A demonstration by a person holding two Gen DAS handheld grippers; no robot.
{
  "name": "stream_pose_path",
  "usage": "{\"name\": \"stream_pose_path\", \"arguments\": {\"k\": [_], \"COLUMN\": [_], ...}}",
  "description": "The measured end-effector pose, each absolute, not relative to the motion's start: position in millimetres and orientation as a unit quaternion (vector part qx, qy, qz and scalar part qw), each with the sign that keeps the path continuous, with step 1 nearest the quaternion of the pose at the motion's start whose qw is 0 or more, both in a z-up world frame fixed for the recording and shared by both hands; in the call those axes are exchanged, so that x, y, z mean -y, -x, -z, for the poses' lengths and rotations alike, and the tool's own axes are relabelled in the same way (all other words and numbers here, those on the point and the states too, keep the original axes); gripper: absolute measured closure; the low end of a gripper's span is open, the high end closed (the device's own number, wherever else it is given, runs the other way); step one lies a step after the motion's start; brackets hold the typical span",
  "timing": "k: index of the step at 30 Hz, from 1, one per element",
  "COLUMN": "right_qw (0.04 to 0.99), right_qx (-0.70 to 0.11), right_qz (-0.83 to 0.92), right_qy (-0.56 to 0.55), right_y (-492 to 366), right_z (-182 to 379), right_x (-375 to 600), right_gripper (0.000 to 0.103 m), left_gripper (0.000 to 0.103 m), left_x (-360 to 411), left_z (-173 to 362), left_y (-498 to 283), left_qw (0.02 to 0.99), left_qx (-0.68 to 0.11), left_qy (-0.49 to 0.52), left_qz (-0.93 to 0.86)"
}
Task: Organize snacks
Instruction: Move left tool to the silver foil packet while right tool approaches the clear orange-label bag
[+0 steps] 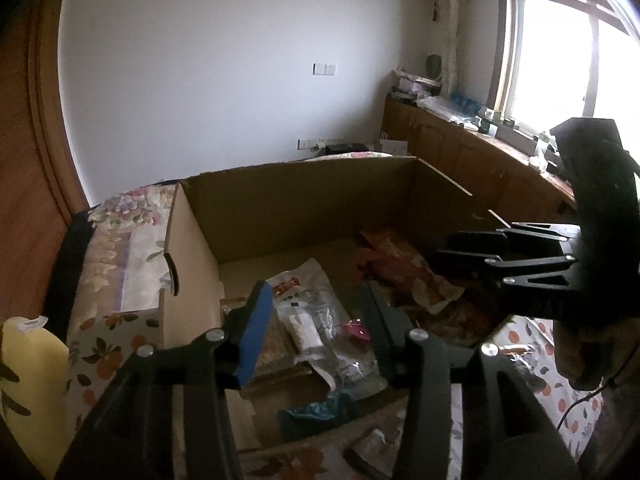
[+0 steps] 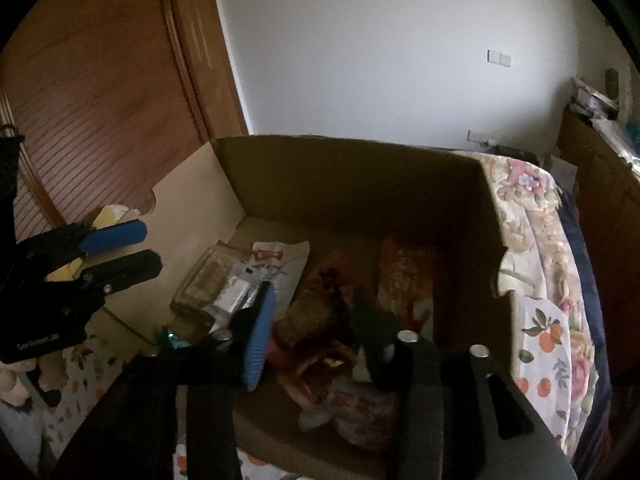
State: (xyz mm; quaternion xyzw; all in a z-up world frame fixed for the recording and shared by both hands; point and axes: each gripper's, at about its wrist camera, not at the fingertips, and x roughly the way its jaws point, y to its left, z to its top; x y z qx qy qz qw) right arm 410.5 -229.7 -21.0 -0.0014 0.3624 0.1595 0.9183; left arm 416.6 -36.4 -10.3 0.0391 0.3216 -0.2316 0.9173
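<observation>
Brown cardboard box (image 1: 304,208) on a floral, orange-fruit bedspread (image 1: 116,332). One snack pack (image 1: 304,300) is white with red; another (image 2: 404,276) is orange.

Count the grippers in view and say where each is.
2. The left gripper hovers open above the clear packets on the box's left side; the right gripper hovers open above the reddish packets on its right.

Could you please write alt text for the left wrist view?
An open cardboard box on a floral bedspread holds snack packets, including a clear pouch. The open, empty left gripper hovers above, the right gripper beside it.
</observation>
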Motion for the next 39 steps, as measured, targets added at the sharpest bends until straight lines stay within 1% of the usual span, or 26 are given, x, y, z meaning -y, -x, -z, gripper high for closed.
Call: {"name": "stream_pose_path", "arguments": {"k": [5, 11, 13, 15, 20, 26, 34, 39], "right_qw": [0.922, 0.928, 0.931, 0.933, 0.933, 0.928, 0.917, 0.911], "right_qx": [-0.352, -0.336, -0.330, -0.328, -0.332, -0.353, -0.383, -0.396], "right_qz": [-0.159, -0.162, -0.158, -0.151, -0.136, -0.120, -0.111, -0.109], "right_qy": [0.006, 0.008, 0.007, 0.005, -0.008, -0.020, -0.026, -0.045], "right_y": [-387.4, -336.3, -316.0, -300.9, -269.1, -252.5, -253.1, -256.1], "right_z": [9.8, -2.3, -2.9, -0.5, 12.7, 43.9, 87.8, 104.2], "right_x": [235.2, 247.8, 255.1, 262.0, 283.2, 296.1, 299.0, 308.2], "right_gripper": [0.058, 0.057, 0.052, 0.040, 0.034, 0.034, 0.034, 0.034], "left_gripper": [0.055, 0.054, 0.054, 0.054, 0.054, 0.054, 0.054, 0.054], "left_x": [36.8, 30.7, 29.3, 29.8, 31.5, 40.4, 55.8, 66.5], "left_z": [5.2, 5.5, 7.9, 11.3, 27.7, 54.4, 83.3, 97.7], "left_y": [-390.3, -351.8, -338.4, -324.6, -293.6, -289.3, -298.6, -304.0], "left_qw": [0.920, 0.920, 0.922, 0.924, 0.925, 0.915, 0.899, 0.887], "left_qx": [-0.307, -0.297, -0.293, -0.288, -0.278, -0.305, -0.343, -0.365], "left_qy": [-0.052, -0.052, -0.055, -0.063, -0.062, -0.057, -0.088, -0.108], "left_qz": [0.239, 0.249, 0.246, 0.243, 0.251, 0.259, 0.257, 0.260]}}
